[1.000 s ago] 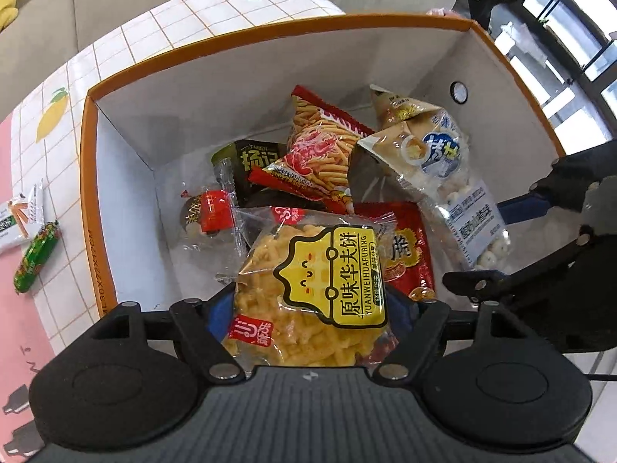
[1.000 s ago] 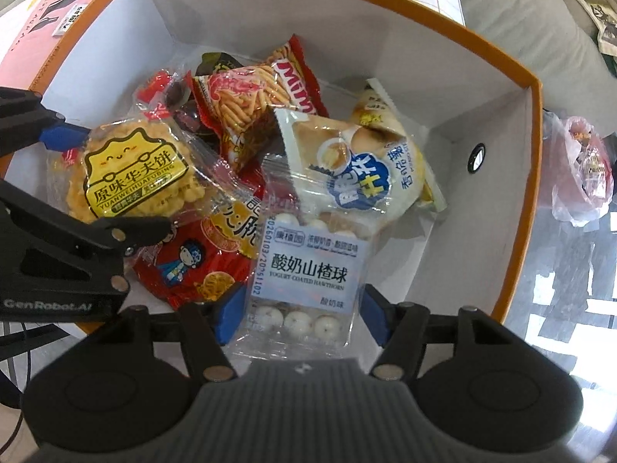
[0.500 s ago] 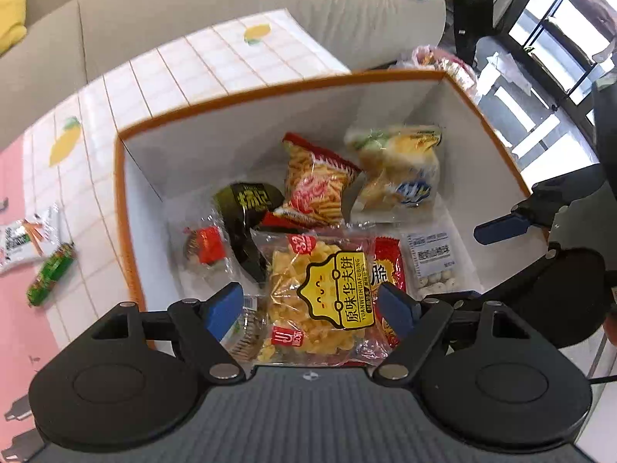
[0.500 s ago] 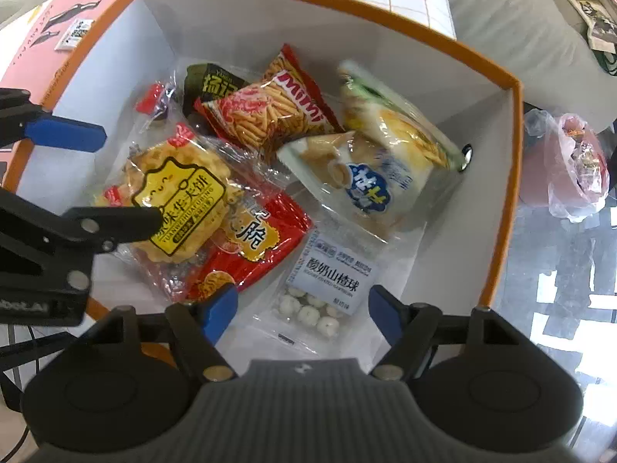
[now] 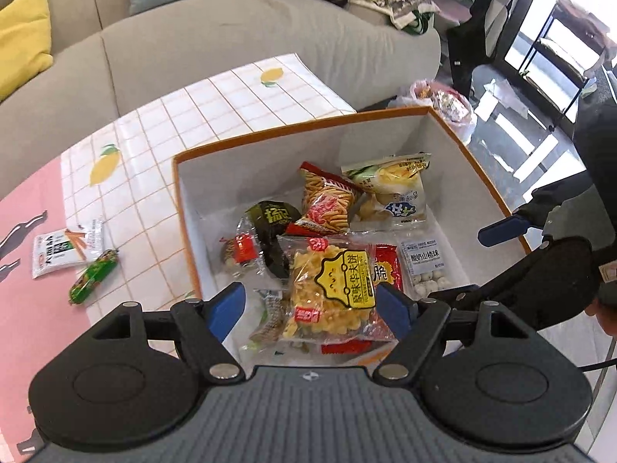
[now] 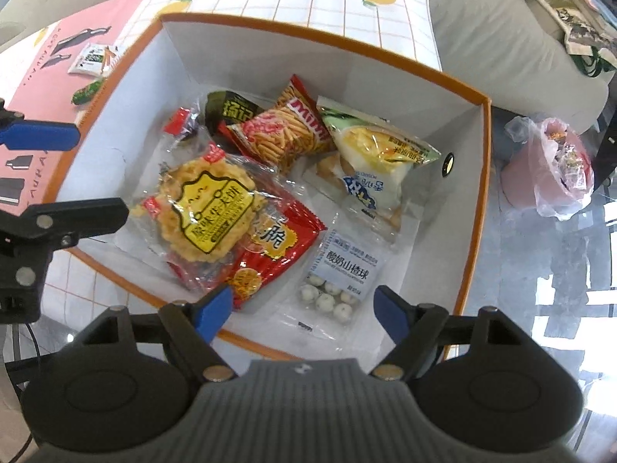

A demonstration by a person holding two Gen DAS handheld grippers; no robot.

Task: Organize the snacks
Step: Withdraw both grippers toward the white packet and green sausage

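Note:
A white box with an orange rim point(image 5: 293, 131) point(image 6: 484, 177) holds several snack packs. A yellow waffle-biscuit pack point(image 5: 331, 289) point(image 6: 208, 216) lies on a red pack point(image 6: 270, 254). A clear bag of white hawthorn balls point(image 5: 426, 266) point(image 6: 339, 277) lies at the near right. A red stick-snack bag point(image 6: 285, 131) and a pale bread bag point(image 6: 378, 162) lie behind. My left gripper point(image 5: 310, 306) is open and empty above the box's near edge. My right gripper point(image 6: 302, 308) is open and empty above the near rim.
On the tablecloth left of the box lie a white snack packet point(image 5: 65, 247) and a small green packet point(image 5: 92, 276). A grey sofa point(image 5: 231, 38) stands behind the table. A pink bin with a plastic bag point(image 6: 547, 169) stands on the floor to the right.
Both grippers let go of their packs and rose back from the box. The waffle pack and the hawthorn bag now lie inside the box.

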